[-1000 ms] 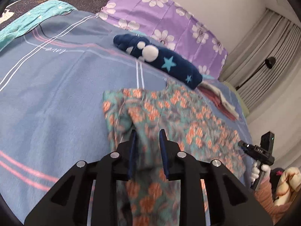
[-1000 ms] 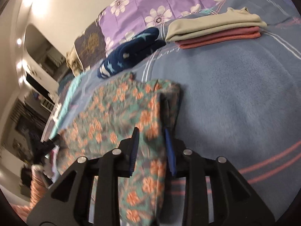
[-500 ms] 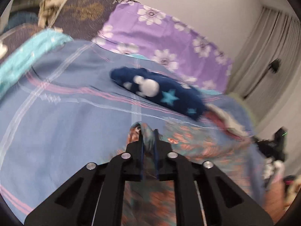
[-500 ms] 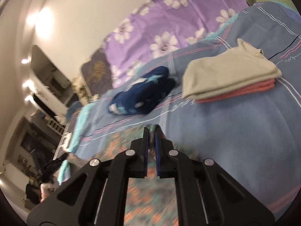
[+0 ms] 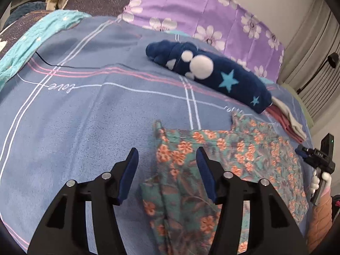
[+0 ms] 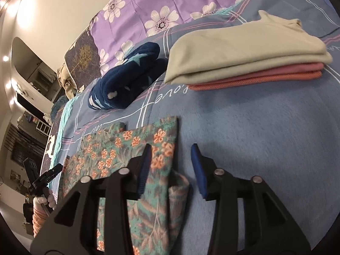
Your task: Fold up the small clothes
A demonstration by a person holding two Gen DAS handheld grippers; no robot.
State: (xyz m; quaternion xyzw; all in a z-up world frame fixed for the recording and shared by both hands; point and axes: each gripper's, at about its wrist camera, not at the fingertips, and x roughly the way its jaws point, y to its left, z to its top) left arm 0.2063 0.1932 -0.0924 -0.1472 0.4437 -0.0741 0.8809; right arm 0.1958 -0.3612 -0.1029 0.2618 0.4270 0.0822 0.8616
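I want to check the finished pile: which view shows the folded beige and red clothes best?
The right wrist view: the stack of folded beige and red clothes lies whole, layers distinct. The left wrist view shows only a sliver behind the navy star-patterned fleece bundle.

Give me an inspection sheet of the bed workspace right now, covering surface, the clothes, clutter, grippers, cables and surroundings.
Surface: blue plaid blanket, soft, with pink and white stripes.
Job's things: floral garment lying on the blanket, folded over with its two straps toward the pillows; folded beige and pink stack beyond it.
Clutter: navy star fleece, bunched up near the purple flowered pillow.
Grippers: left gripper and right gripper both open; their jaws have just been opening; the garment's edge lies below each, no pad pressing on it.
Cables: thin black cable on the blanket.
Surroundings: curtains, white wall.
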